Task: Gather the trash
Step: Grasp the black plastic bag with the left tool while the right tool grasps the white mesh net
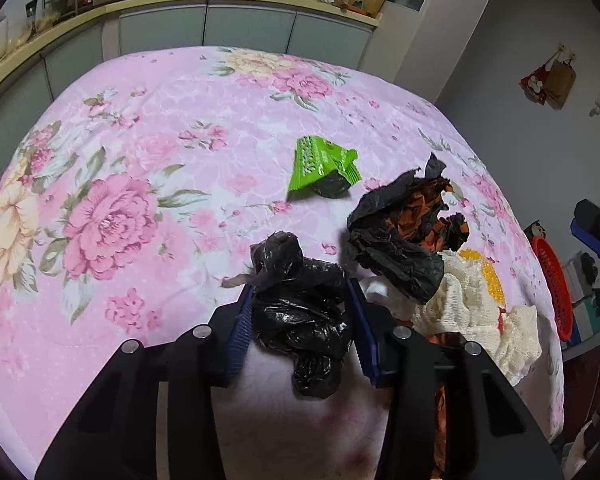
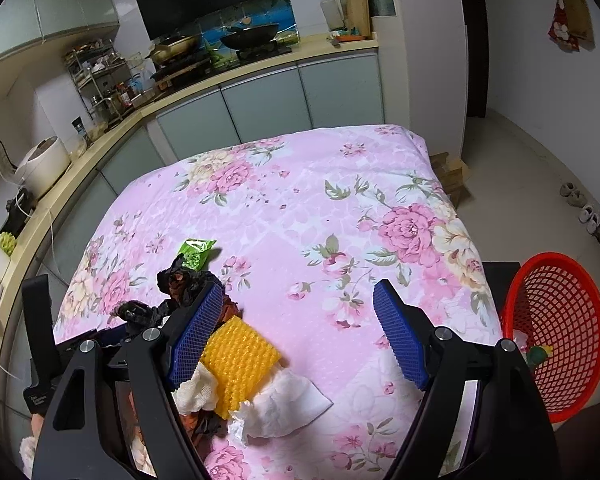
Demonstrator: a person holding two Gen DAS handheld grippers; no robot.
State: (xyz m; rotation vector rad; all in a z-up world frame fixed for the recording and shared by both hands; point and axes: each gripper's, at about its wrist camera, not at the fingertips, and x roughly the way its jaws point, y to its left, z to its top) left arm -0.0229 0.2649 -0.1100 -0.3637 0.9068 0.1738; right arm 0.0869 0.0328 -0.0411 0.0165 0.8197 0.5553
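Observation:
My left gripper (image 1: 300, 292) is shut on a crumpled black plastic bag (image 1: 300, 316) just above the pink floral tablecloth (image 1: 140, 160). Beside it lie a black and orange crumpled wrapper (image 1: 404, 232), a green snack wrapper (image 1: 320, 166), white netting (image 1: 472, 312) and a yellow foam net (image 1: 488, 272). My right gripper (image 2: 300, 328) is open and empty above the cloth. The yellow foam net (image 2: 240, 364) and a white tissue (image 2: 284, 404) lie by its left finger. The green wrapper (image 2: 196, 254) lies further off. A red mesh basket (image 2: 556, 332) stands right of the table with some trash inside.
A kitchen counter (image 2: 220, 80) with a stove, pans and a rice cooker runs behind and left of the table. Bare cloth spreads over the table's middle and far side. Shoes and a cardboard box sit on the floor at right.

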